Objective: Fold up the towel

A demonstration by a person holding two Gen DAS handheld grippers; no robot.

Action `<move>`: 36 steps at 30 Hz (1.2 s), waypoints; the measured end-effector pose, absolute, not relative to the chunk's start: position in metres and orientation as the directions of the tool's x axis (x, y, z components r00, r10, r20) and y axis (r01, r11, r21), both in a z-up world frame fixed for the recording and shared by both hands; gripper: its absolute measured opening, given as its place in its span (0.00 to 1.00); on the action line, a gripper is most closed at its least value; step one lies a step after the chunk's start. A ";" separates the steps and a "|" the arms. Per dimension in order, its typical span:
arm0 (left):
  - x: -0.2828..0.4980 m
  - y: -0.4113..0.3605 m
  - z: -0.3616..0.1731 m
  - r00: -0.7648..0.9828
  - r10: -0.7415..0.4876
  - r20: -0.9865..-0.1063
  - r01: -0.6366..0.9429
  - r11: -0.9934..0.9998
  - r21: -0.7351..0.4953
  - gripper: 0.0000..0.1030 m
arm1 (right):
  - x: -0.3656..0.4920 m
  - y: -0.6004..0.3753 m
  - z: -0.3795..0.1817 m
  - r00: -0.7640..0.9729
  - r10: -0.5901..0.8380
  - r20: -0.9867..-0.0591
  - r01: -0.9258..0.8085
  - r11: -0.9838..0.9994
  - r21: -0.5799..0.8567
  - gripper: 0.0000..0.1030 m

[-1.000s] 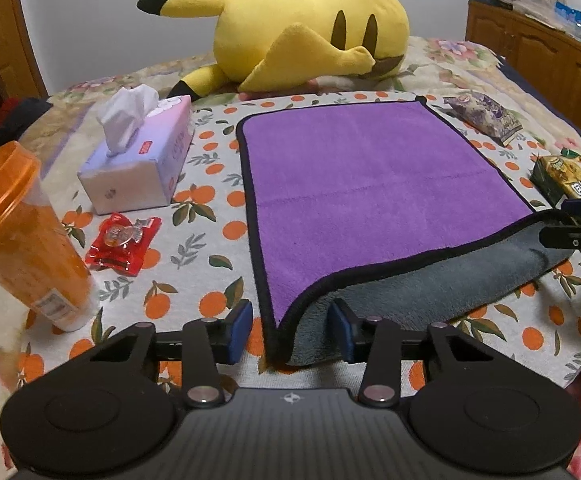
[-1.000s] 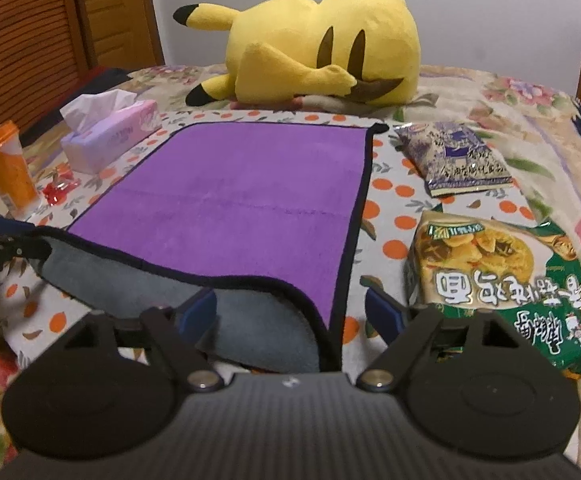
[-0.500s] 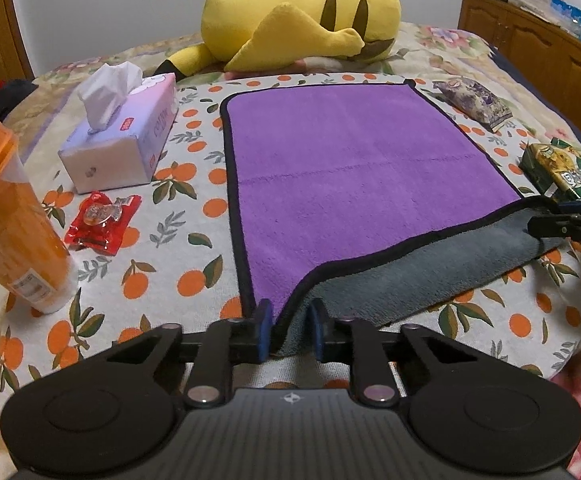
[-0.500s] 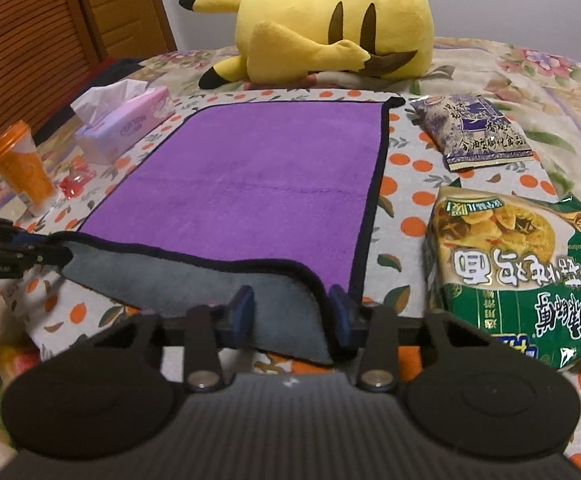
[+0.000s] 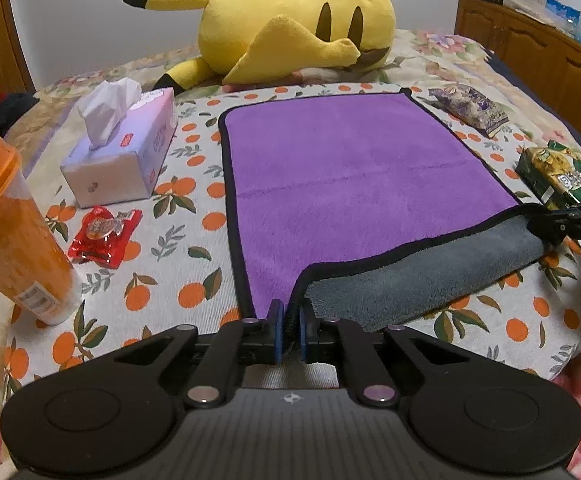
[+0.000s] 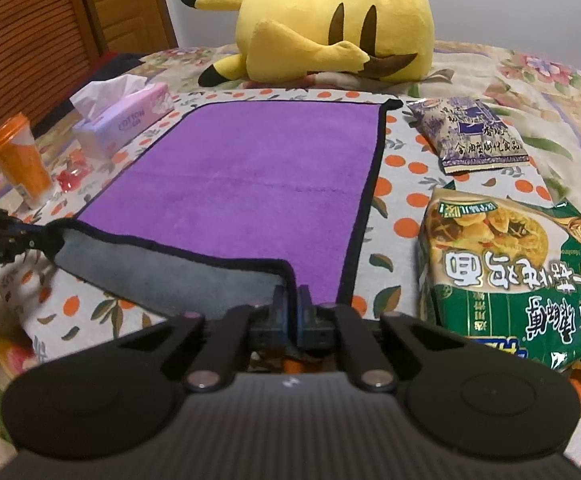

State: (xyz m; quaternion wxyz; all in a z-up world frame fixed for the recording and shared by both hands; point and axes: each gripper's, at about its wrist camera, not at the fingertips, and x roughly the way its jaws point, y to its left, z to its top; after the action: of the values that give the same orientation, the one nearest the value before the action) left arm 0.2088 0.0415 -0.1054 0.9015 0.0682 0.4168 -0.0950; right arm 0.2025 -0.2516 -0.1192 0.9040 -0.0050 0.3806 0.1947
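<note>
Two blue-padded fingers of the left gripper point(image 5: 289, 320) pinch the near left corner of the soft purple towel with a black edge and grey underside point(image 5: 350, 176). The right gripper point(image 6: 291, 308) pinches the near right corner the same way, fingers pressed together on the cloth. Both corners are lifted off the bed, so the grey side shows along the near edge. The rest of the towel lies flat on the white bed cover with orange fruit print point(image 5: 178, 208). Left of the towel sit a pale tissue box point(image 5: 122, 152), a red candy wrapper point(image 5: 104, 230) and an orange plastic cup point(image 5: 14, 228). Right of the towel lie a purple snack bag point(image 6: 468, 134) and a green noodle packet point(image 6: 510, 280). Behind the towel rests a big yellow plush toy point(image 5: 290, 28).
</note>
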 end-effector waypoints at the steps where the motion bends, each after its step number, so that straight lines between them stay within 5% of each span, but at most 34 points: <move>1: 0.209 0.042 -0.104 0.637 -0.116 -0.762 0.228 0.973 0.042 0.07 | 0.202 -0.252 -0.119 0.637 0.349 -0.688 -0.357 0.924 0.138 0.04; 36: 0.224 0.035 -0.069 0.743 -0.144 -0.654 0.225 0.973 0.041 0.06 | 0.207 -0.256 -0.088 0.756 0.352 -0.551 -0.358 0.928 0.102 0.04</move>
State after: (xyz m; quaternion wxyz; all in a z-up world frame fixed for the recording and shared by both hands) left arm 0.2237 0.0349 -0.0690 0.9316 0.0588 0.3447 -0.0993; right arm 0.2065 -0.2557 -0.0883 0.9371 -0.0049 0.2931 0.1895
